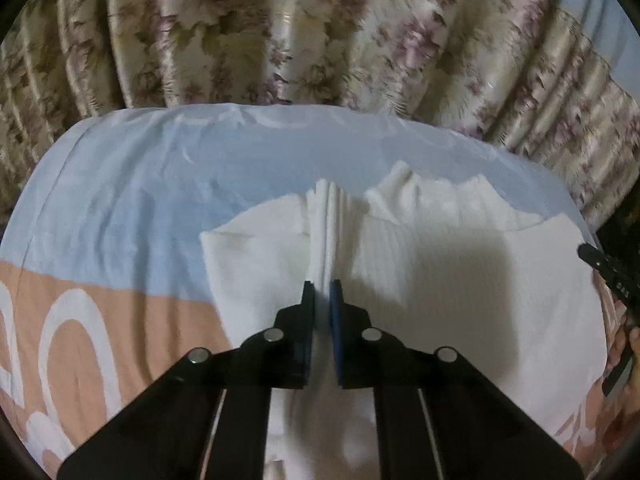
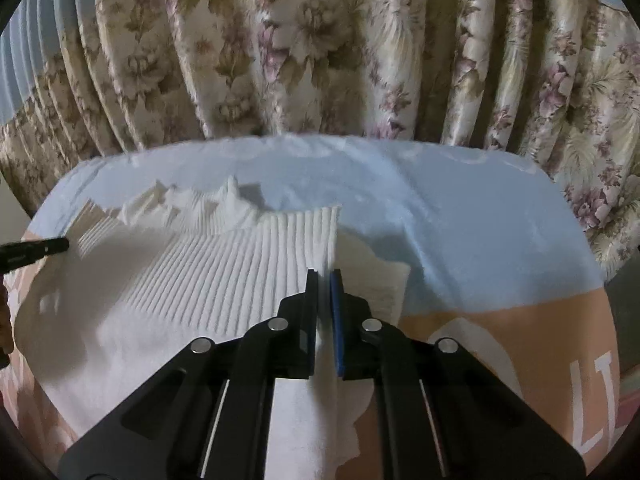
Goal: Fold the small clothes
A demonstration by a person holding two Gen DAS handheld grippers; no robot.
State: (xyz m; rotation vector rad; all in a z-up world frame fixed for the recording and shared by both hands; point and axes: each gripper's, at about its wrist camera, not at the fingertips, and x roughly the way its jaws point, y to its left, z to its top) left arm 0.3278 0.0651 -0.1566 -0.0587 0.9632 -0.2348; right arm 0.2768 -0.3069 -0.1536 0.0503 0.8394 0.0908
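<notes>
A white ribbed garment (image 1: 460,264) lies spread on a bedsheet (image 1: 132,200) that is pale blue on its far part and peach with white lettering on its near part. Behind the bed hangs a floral curtain (image 1: 280,32) in beige and mauve, pleated across the whole far side.

Left gripper (image 1: 322,284): black frame, fingers drawn together and clamped on a raised pleat of the white garment. The cloth runs up between the two pads and stands as a narrow vertical ridge beyond the tips. This grip sits toward the left part of the garment; a plain, smooth section of the cloth lies to the left of the ridge, the ribbed section to the right. The right gripper's black tip shows at the right edge of this view, at the garment's right border.

Right gripper (image 2: 324,274): fingers likewise together and clamped on the white ribbed garment (image 2: 224,276), at its right edge, where the ribbing ends in a straight vertical border. A scalloped trim of the garment lies just right of the pads, on the bedsheet (image 2: 460,216). The other gripper's tip shows at the far left edge of this view, touching the cloth.

The garment's far edge is rumpled into small peaks. The floral curtain (image 2: 320,40) closes the background.
</notes>
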